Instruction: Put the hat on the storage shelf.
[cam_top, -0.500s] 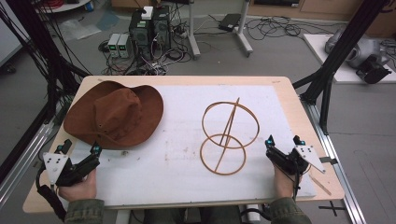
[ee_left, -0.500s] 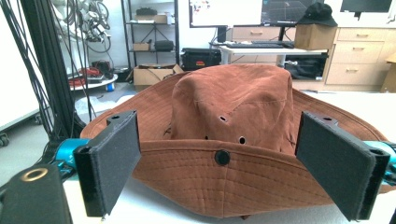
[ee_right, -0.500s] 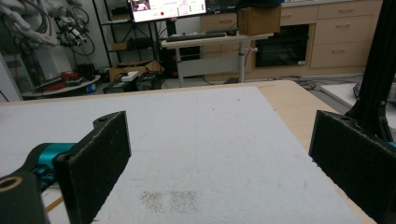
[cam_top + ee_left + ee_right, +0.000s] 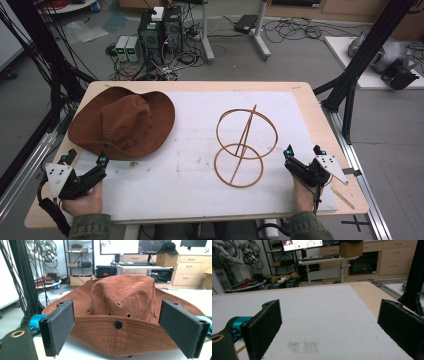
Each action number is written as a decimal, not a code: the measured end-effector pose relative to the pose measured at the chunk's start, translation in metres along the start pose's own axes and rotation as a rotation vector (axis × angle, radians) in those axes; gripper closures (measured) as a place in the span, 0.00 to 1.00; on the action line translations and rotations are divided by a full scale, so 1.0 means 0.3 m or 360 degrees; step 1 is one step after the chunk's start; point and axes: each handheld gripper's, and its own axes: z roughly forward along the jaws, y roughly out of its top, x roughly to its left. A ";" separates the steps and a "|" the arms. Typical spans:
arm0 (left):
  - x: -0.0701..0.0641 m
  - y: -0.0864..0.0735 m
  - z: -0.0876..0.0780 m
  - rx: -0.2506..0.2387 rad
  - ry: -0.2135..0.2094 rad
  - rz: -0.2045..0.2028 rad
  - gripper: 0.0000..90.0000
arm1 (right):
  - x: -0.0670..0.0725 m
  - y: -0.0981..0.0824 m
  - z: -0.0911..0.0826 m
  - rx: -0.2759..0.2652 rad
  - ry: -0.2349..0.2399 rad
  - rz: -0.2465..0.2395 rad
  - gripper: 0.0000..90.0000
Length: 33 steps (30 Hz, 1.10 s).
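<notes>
A: What is the hat (image 4: 122, 122) like?

B: It is brown, of a soft cloth like suede, with a wide brim all around. The crown is dented on top. In the left gripper view I see two small air holes in the side of the crown and a dark snap button on the brim, where the brim folds up toward the camera. There are lines of stitching along the brim.

A: And where is it lying?

B: On the left part of the white mat (image 4: 190, 165), toward the far side of the table (image 4: 305, 100), with its crown up. Its near brim is just in front of the left gripper (image 4: 85, 159).

A: Does this gripper hold it?

B: No. Its jaws stand wide apart, one on each side of the brim, and the pads do not touch the cloth.

A: And the right gripper (image 4: 303, 150)?

B: Also spread wide, with only bare mat between the jaws. It sits just beside the wooden frame (image 4: 245, 146), two rings joined by sticks, which stands well apart from the hat.
</notes>
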 end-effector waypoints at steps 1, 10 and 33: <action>0.001 0.004 -0.002 -0.0005 -0.0005 0.0003 0.15 | -0.002 0.000 0.000 0.0006 -0.0001 -0.0008 0.05; 0.032 0.052 0.019 -0.0004 -0.0165 -0.0002 0.15 | -0.002 -0.003 0.003 0.0005 0.0007 -0.0010 0.05; 0.067 0.214 0.314 0.0407 -0.0288 0.0157 0.15 | -0.002 -0.009 0.006 0.0043 0.0029 -0.0011 0.05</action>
